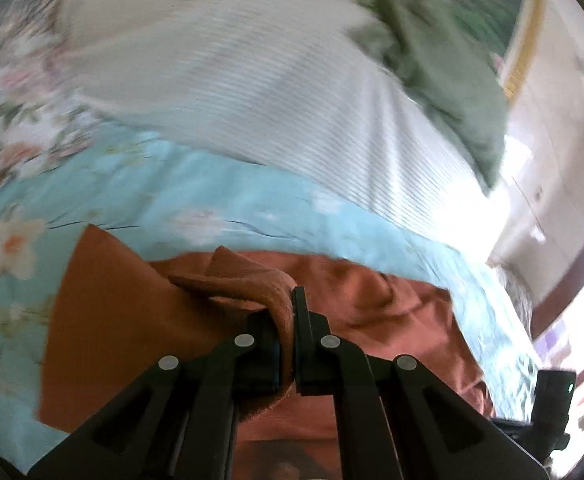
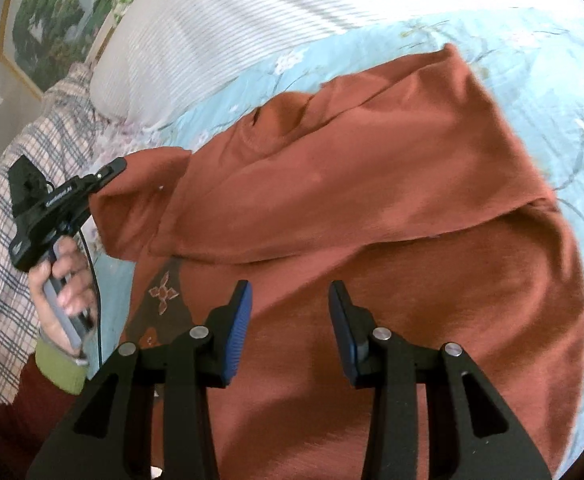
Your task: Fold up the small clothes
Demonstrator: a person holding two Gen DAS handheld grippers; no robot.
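Note:
A rust-orange shirt (image 2: 372,208) lies on a light blue floral bedsheet (image 2: 552,80), with one side folded over its body. My left gripper (image 1: 289,320) is shut on a bunched edge of the shirt (image 1: 251,280) and holds it lifted. In the right wrist view the left gripper (image 2: 111,168) pinches the shirt's left corner, held by a hand (image 2: 63,280). My right gripper (image 2: 289,308) is open and empty, hovering over the lower part of the shirt. A dark printed patch (image 2: 163,296) shows on the shirt near it.
A white striped pillow (image 1: 251,100) lies beyond the shirt, with a green cloth (image 1: 452,92) on it. A plaid blanket (image 2: 19,200) lies at the left in the right wrist view. A framed picture (image 2: 51,20) hangs on the wall.

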